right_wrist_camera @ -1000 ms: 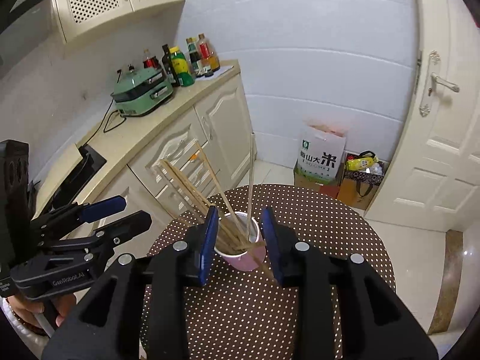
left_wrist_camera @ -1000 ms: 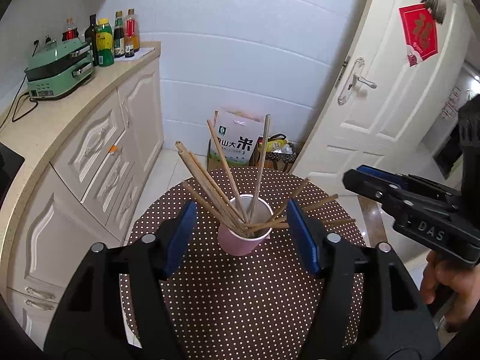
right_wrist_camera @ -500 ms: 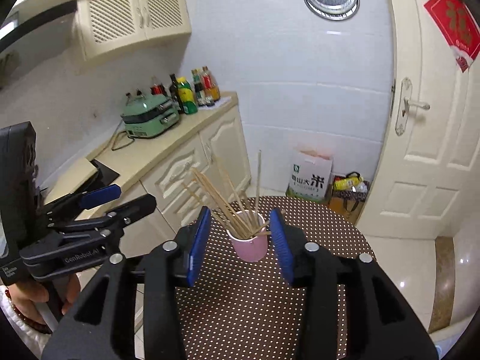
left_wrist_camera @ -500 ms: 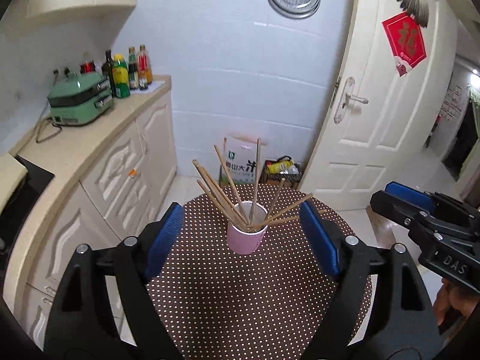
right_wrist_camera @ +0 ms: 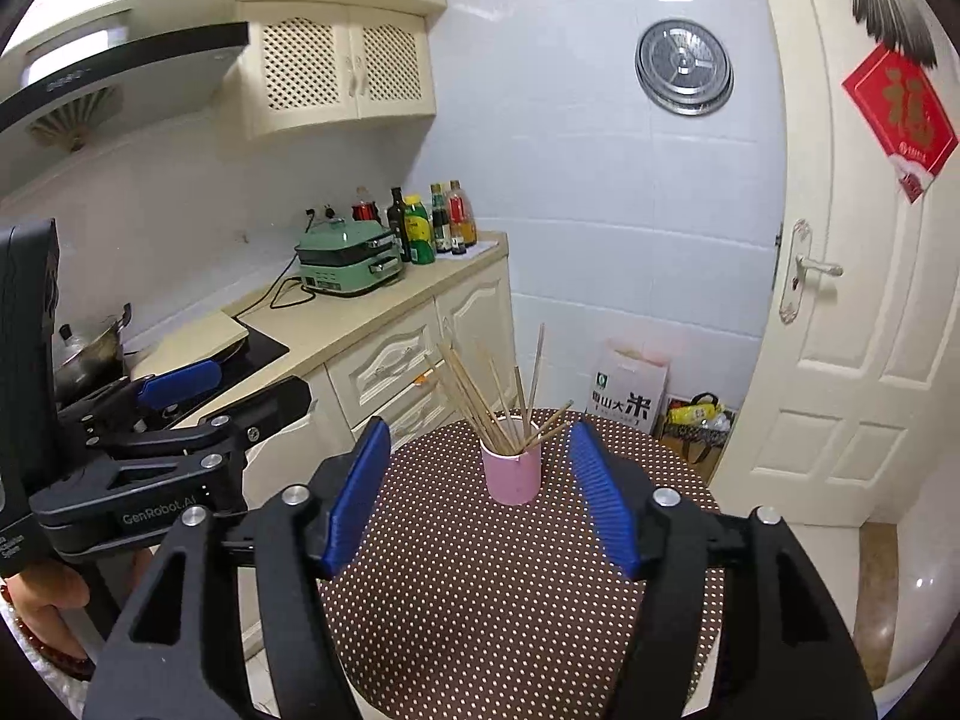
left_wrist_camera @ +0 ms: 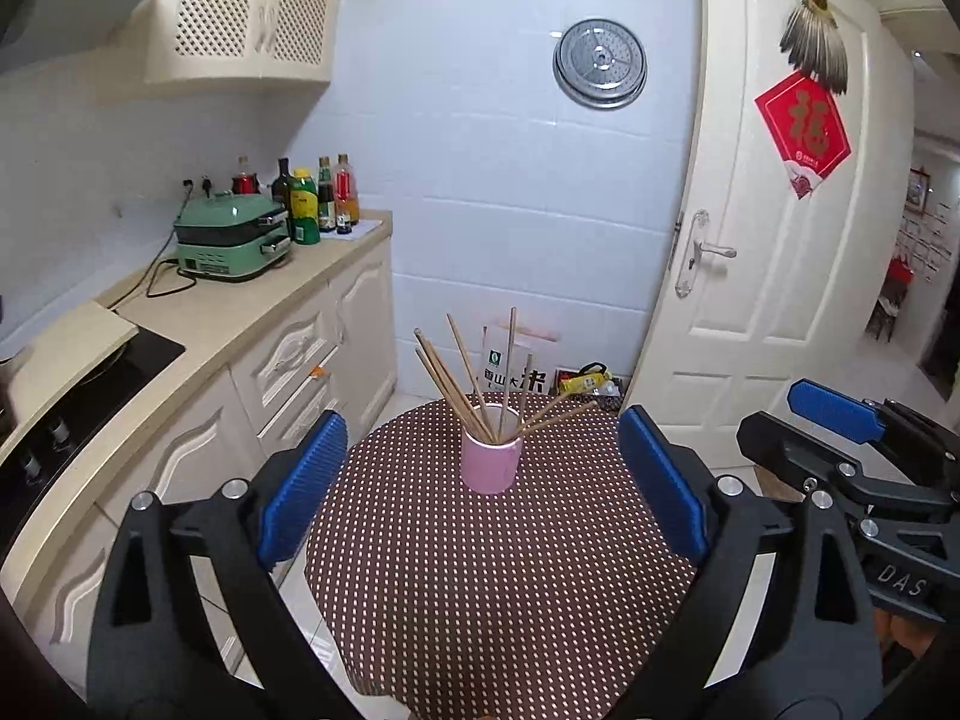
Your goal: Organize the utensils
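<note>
And here we are in a white-tiled kitchen, a long beige counter [left_wrist_camera: 252,312] with cream cabinet doors running down the left side, a white panelled door [left_wrist_camera: 774,276] on the right. Front and centre sits the round worktop under a brown white-dotted cloth [left_wrist_camera: 492,570], and apart from one thing it looks bare in both views. Over it hang the two tools: the left claw [left_wrist_camera: 480,480], black with blue ribbed pads, jaws opening and already spread wide, nothing between them but open cloth, the cup showing beyond the gap; and the right claw [right_wrist_camera: 480,498], the same build, jaws also opening at a narrower spread, again gripping nothing. Each one shows up at the edge of the other's view, held clear of the cup. On the counter, a mint-green electric grill [left_wrist_camera: 231,237] and a cluster of sauce bottles [left_wrist_camera: 318,198] by the wall, none of it involved. Now the prize: a small pink cup [left_wrist_camera: 491,459] standing upright toward the far side of the worktop, and in it a fan of thin wooden chopsticks [left_wrist_camera: 474,384], most leaning left, one upright, a couple splaying low to the right. I can spot no loose stick on the cloth, so the gathering looks done, or very nearly. What is left, by my reading, is at most tidying that splay; both claws are released and standing well apart from the cup.
</note>
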`<action>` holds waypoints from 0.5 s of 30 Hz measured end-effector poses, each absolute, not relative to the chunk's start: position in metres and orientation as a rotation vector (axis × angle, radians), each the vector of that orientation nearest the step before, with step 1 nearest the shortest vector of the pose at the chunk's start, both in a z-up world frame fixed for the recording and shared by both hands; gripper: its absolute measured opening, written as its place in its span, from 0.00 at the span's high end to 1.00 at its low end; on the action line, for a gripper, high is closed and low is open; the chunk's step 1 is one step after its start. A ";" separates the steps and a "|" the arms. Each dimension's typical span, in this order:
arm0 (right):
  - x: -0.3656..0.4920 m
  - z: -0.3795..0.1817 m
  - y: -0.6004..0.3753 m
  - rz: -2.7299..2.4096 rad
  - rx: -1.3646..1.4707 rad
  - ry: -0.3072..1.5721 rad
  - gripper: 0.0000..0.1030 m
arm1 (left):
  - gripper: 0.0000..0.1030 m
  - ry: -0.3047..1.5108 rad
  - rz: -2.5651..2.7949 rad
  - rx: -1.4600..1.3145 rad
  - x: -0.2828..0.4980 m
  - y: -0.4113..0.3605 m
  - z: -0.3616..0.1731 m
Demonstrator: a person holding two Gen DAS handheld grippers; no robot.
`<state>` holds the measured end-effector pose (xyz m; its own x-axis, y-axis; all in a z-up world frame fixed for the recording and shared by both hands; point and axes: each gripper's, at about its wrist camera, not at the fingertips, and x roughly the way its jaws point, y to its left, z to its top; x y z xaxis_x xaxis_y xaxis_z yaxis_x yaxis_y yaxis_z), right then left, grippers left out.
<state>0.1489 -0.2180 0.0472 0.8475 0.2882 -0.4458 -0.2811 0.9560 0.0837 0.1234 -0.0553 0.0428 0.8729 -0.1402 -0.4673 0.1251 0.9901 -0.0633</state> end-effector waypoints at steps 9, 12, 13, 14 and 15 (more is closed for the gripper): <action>0.091 0.057 -0.223 0.313 0.035 0.414 0.27 | 0.11 0.436 -0.108 -0.005 0.062 -0.056 0.056; 0.078 0.062 -0.220 0.315 0.034 0.393 0.24 | 0.10 0.418 -0.111 -0.014 0.048 -0.054 0.062; 0.073 0.064 -0.218 0.314 0.028 0.383 0.23 | 0.10 0.408 -0.108 -0.017 0.044 -0.052 0.064; 0.070 0.066 -0.217 0.314 0.021 0.375 0.22 | 0.10 0.401 -0.106 -0.017 0.040 -0.052 0.066; 0.068 0.067 -0.215 0.316 0.017 0.371 0.22 | 0.10 0.391 -0.100 -0.012 0.037 -0.051 0.068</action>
